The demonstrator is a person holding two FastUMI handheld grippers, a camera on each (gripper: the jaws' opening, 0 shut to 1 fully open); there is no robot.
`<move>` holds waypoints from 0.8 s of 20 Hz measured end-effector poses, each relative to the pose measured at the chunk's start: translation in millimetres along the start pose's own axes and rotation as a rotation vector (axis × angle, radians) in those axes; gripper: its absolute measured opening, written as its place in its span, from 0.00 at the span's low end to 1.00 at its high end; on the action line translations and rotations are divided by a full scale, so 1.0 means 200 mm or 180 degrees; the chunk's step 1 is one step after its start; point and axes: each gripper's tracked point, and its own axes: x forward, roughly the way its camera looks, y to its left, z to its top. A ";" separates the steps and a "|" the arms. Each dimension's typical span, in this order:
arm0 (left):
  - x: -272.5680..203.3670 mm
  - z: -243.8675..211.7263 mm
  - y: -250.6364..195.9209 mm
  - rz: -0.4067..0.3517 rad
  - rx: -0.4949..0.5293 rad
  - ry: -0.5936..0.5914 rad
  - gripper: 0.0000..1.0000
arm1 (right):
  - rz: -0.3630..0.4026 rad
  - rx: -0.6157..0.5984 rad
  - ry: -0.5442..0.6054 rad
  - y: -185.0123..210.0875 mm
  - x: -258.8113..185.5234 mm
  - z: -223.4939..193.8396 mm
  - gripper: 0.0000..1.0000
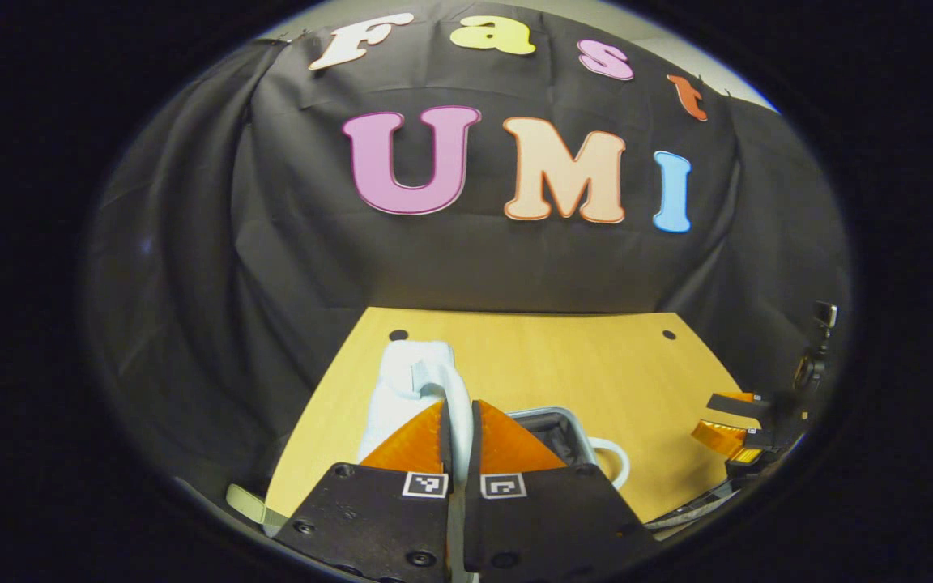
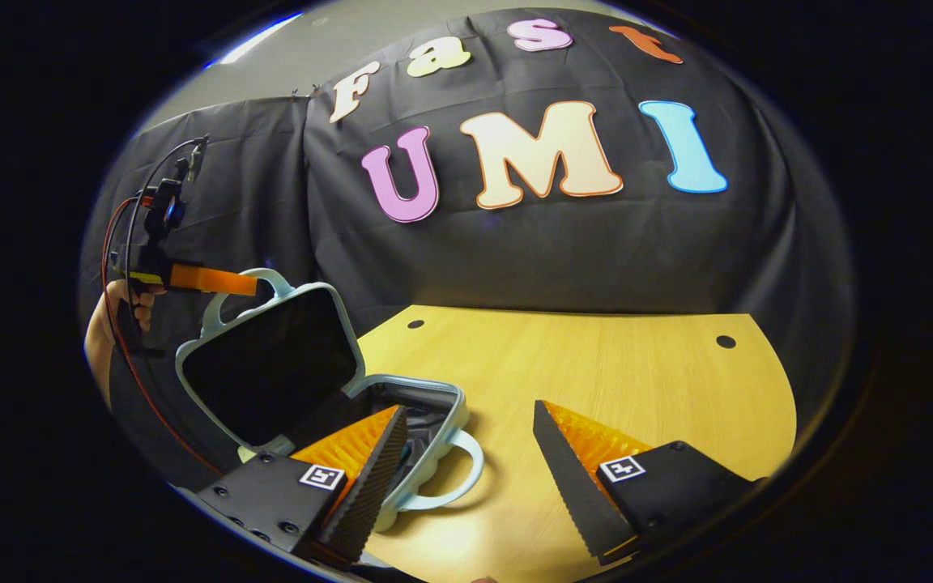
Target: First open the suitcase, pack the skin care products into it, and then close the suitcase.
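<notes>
A small pale-blue suitcase stands open at the left of the wooden table (image 2: 612, 364). Its lid (image 2: 268, 364) is tilted up, showing a dark lining. My left gripper (image 2: 248, 283) is shut on the lid's handle (image 2: 284, 283) and holds the lid raised. In the left gripper view, that gripper (image 1: 458, 409) pinches the pale handle loop (image 1: 460, 389), with the lid's edge (image 1: 406, 380) behind it. The base (image 2: 454, 397) lies flat, its own handle (image 2: 466, 478) pointing toward me. My right gripper (image 2: 467, 406) hangs open just above the base's right rim, nothing between its fingers.
A hand (image 2: 110, 324) grips the left gripper, with red and black cables trailing from it. The table's middle and right are bare wood (image 1: 596, 364) with small holes near the back edge. Black cloth walls stand close behind. The right gripper (image 1: 717, 413) shows at the right.
</notes>
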 end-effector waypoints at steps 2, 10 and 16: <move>0.02 0.00 -0.12 -0.0114 -0.0002 -0.0017 0.00 | -0.0033 0.0016 -0.0014 -0.04 -0.04 0.01 0.98; 0.19 -0.15 -0.66 -0.0715 -0.0179 0.0123 0.01 | -0.0215 0.0061 -0.0051 -0.22 -0.13 0.03 0.98; 0.33 -0.39 -0.93 -0.0844 -0.0059 0.0460 0.06 | -0.0330 0.0072 -0.0086 -0.35 -0.23 0.04 0.98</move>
